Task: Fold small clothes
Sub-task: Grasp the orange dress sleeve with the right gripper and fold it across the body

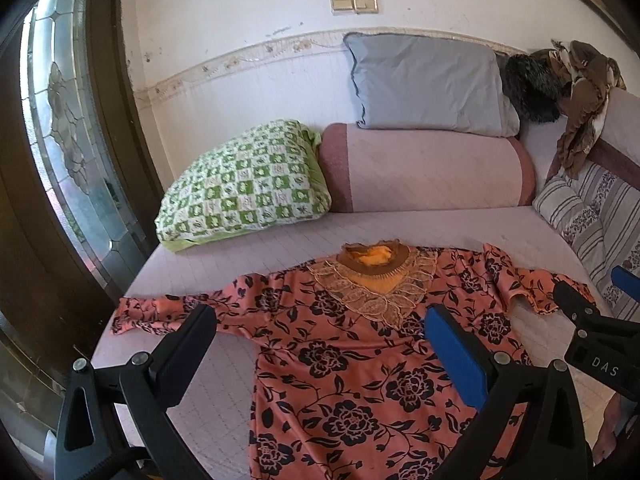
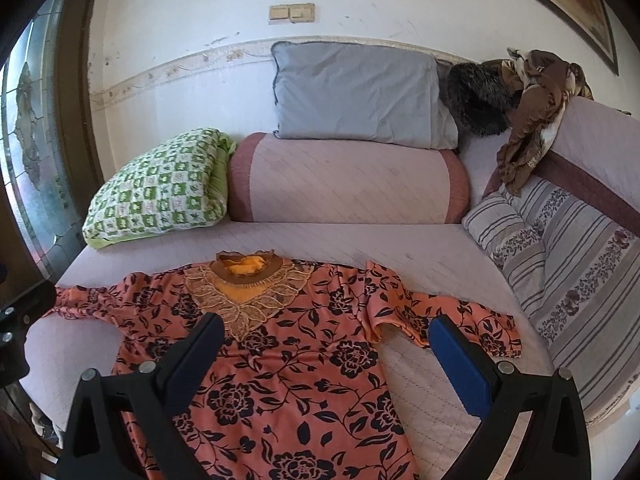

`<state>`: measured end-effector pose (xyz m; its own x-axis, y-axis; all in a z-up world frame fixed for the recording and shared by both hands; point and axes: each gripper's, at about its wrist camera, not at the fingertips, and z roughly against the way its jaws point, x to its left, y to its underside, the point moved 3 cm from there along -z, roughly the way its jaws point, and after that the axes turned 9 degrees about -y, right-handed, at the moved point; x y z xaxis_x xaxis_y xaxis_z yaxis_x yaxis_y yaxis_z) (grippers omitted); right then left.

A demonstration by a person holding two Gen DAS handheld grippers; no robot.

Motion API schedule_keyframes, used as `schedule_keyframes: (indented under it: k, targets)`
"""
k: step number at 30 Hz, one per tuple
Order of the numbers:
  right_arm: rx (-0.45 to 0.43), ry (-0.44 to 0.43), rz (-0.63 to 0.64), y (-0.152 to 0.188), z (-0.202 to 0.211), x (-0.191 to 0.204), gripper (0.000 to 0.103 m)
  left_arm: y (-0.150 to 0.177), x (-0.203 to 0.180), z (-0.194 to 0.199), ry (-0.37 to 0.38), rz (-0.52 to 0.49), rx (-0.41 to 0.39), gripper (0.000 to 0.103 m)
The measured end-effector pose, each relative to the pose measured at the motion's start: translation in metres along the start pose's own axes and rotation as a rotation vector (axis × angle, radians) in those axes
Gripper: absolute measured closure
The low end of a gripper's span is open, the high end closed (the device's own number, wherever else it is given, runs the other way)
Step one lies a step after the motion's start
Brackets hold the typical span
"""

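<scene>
Nearest the lens in the left wrist view, the left gripper [image 1: 320, 320] stands with its jaws spread wide and nothing between them, hovering above the floral top [image 1: 360, 360]. The right gripper [image 2: 324, 330] is likewise wide and empty over the same garment; its black body also shows at 3 o'clock in the left view.

The floral top, orange-pink with dark flowers and a gold embroidered neckline [image 2: 244, 288], lies flat and face up on the quilted lilac sofa seat [image 2: 420, 268], collar toward 12 o'clock and hem running off the frame at 6 o'clock. Both sleeves are spread out: the left sleeve [image 1: 148, 314] reaches toward 9 o'clock, the right sleeve [image 2: 448, 316] toward 3 o'clock, its cuff lying just beside the striped cushion [image 2: 560, 272].

Behind the collar, at 12 o'clock, a pink bolster [image 2: 344, 178] carries a grey pillow [image 2: 356, 96]. A green checked pillow [image 2: 160, 188] leans at 10 o'clock, touching the bolster's end. At 2 o'clock brown cloth [image 2: 532, 116] hangs over the sofa arm.
</scene>
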<state>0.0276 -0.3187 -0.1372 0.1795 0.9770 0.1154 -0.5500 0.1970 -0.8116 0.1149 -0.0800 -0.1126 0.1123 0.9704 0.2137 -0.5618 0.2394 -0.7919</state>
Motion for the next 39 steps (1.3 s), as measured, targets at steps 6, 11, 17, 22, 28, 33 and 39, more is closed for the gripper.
schedule_keyframes:
  k: [6, 11, 17, 22, 28, 33, 39]
  targets:
    - [0.033, 0.012, -0.029, 0.004, -0.021, -0.015, 0.000, 0.002, -0.001, -0.035, 0.081, 0.072, 0.099, 0.000]
    - [0.025, -0.100, -0.176, 0.016, -0.040, -0.067, 0.000, 0.015, 0.007, -0.062, 0.038, 0.127, 0.121, 0.000]
    - [0.014, -0.149, -0.510, 0.052, -0.062, -0.179, 0.000, 0.032, 0.007, -0.087, -0.142, 0.076, 0.034, 0.000]
    - [0.040, -0.175, -0.746, 0.089, -0.090, -0.250, 0.000, 0.037, -0.006, -0.124, -0.063, 0.136, 0.130, 0.000]
    - [-0.005, -0.241, -1.086, 0.124, -0.129, -0.309, 0.000, 0.039, -0.034, -0.158, -0.032, 0.184, 0.162, 0.000]
    - [-0.069, -0.234, -1.253, 0.140, -0.161, -0.343, 0.011, 0.034, -0.044, -0.182, -0.042, 0.212, 0.133, 0.000]
    - [-0.063, -0.176, -1.326, 0.144, -0.197, -0.357, 0.034, 0.041, -0.044, -0.216, -0.059, 0.229, 0.136, 0.000]
